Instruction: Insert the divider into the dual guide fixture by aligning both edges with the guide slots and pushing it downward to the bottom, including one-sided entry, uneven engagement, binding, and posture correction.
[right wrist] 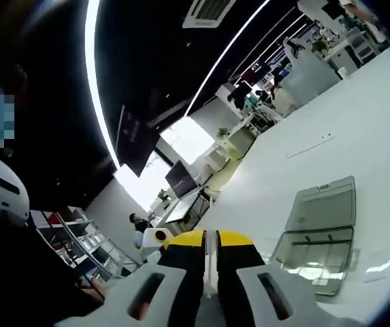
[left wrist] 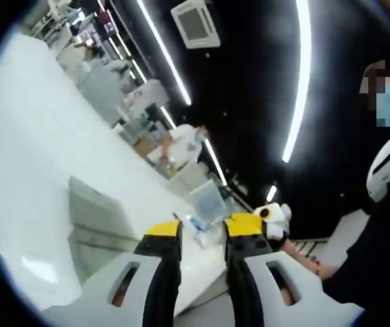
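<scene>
Two grippers point off the work, the left gripper (left wrist: 203, 231) open and empty, the right gripper (right wrist: 206, 240) nearly closed on nothing, so a blind reach could knock the fixture (right wrist: 317, 235) at lower right across the table (right wrist: 358, 116).

In the right gripper view we see the dual guide fixture (right wrist: 315, 235) at about four o'clock, lying flat on the white table (right wrist: 358, 109). It looks like a clear, shallow hinged case opened out, two rectangular halves joined along a dark middle line, the nearer half glinting under the lights. In the left gripper view a pale boxy shape (left wrist: 103, 214) at eight o'clock may be the same fixture; we cannot tell. We cannot make out the divider.
</scene>
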{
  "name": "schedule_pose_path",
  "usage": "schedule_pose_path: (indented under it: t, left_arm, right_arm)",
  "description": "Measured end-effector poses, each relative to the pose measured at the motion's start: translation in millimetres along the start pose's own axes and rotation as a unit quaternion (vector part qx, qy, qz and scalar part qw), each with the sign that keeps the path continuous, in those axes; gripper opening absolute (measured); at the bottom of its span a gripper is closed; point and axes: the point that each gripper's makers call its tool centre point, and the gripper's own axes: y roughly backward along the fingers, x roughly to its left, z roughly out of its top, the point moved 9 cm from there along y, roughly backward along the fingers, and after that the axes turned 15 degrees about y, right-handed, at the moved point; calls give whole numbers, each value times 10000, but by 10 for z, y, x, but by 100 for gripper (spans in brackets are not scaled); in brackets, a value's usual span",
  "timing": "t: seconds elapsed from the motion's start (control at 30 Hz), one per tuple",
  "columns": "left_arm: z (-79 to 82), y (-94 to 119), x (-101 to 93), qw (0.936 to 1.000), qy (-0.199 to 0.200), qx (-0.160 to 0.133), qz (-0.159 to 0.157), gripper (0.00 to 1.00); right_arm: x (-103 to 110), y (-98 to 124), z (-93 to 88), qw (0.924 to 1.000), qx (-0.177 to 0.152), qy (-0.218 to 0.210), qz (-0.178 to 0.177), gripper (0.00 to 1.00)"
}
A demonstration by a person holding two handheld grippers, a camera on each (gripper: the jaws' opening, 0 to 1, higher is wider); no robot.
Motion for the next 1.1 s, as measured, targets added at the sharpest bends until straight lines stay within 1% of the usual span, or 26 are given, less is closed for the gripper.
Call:
schedule_pose_path:
  t: [0.1, 0.27, 0.33, 0.37, 0.4, 0.47, 0.6, 0.63, 0.7, 0.8, 0.93, 1.03, 1.1]
  left_arm:
    - [42, 39, 36, 10000, -57, 42, 63, 23]
    - [80, 46, 45, 9994, -249, 227, 106, 24]
    - [101, 48, 51, 9990, -336, 275, 144, 25]
    - [111, 55, 56, 9984, -430, 341, 168, 25]
    - [118, 57, 57, 9979, -484, 374, 198, 25]
    - [133, 63, 48, 9969, -612, 433, 218, 26]
    - [144, 77, 33, 9952, -762, 574, 219, 28]
    - [146, 79, 30, 9949, -778, 599, 223, 28]
    - [147, 89, 24, 9942, -815, 667, 207, 28]
    - [163, 116, 27, 9936, -864, 689, 237, 31]
    - [178, 157, 32, 9919, -980, 755, 303, 33]
    - [195, 179, 51, 9899, -1095, 825, 361, 36]
    - [207, 191, 71, 9887, -1172, 837, 409, 39]
  right_arm:
    - [3, -42, -31, 9999, 87, -5, -116, 0]
    - [0, -91, -70, 9992, 181, 37, -361, 0]
    - [-25, -106, -79, 9980, 246, 28, -584, 0]
    - [-30, -109, -79, 9978, 250, 28, -617, 0]
    - [-59, -111, -79, 9965, 213, -9, -805, 0]
    - [-63, -118, -82, 9961, 212, -15, -851, 0]
    - [-83, -141, -93, 9933, 341, 81, -1101, 0]
    - [-88, -144, -97, 9921, 367, 115, -1195, 0]
    - [-124, -135, -114, 9878, 394, 80, -1504, 0]
    - [-120, -141, -142, 9853, 308, -47, -1679, 0]
    - [-122, -148, -188, 9816, 305, -56, -1883, 0]
    - [-141, -149, -214, 9779, 306, -82, -2068, 0]
    - [-176, -138, -232, 9739, 309, -130, -2246, 0]
